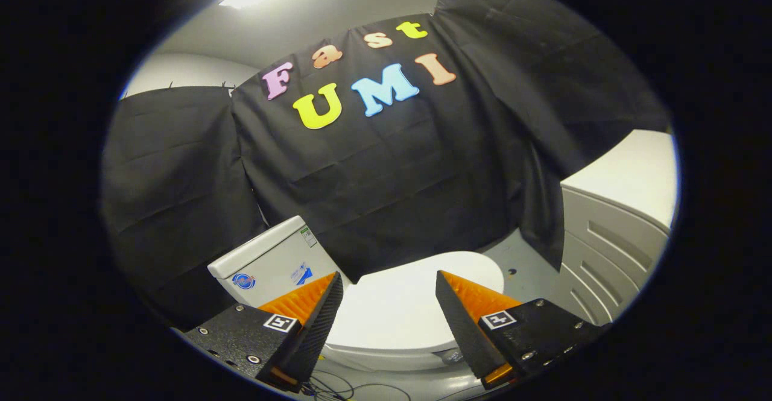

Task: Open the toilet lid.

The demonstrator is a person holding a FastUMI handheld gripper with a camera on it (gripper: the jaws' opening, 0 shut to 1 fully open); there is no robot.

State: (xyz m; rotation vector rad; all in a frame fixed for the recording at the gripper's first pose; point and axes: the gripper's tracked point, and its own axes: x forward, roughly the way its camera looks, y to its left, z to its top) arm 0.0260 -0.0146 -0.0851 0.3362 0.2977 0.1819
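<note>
A white toilet stands on the floor ahead of me, its lid (pixel 401 304) lying flat and closed over the bowl. Its white tank (pixel 271 259) rises beyond my left finger, with small stickers on its front. My gripper (pixel 389 283) hovers above the lid, open, with the lid showing in the wide gap between the two fingers. Nothing is held, and neither finger touches the lid. The bowl's rim (pixel 386 359) shows under the lid between the fingers.
Black cloth walls close in behind and to both sides of the toilet. A white panelled cabinet or door (pixel 609 256) stands off to the right. Grey floor (pixel 518 256) lies beside the toilet, and thin cables (pixel 338 389) trail on it below the fingers.
</note>
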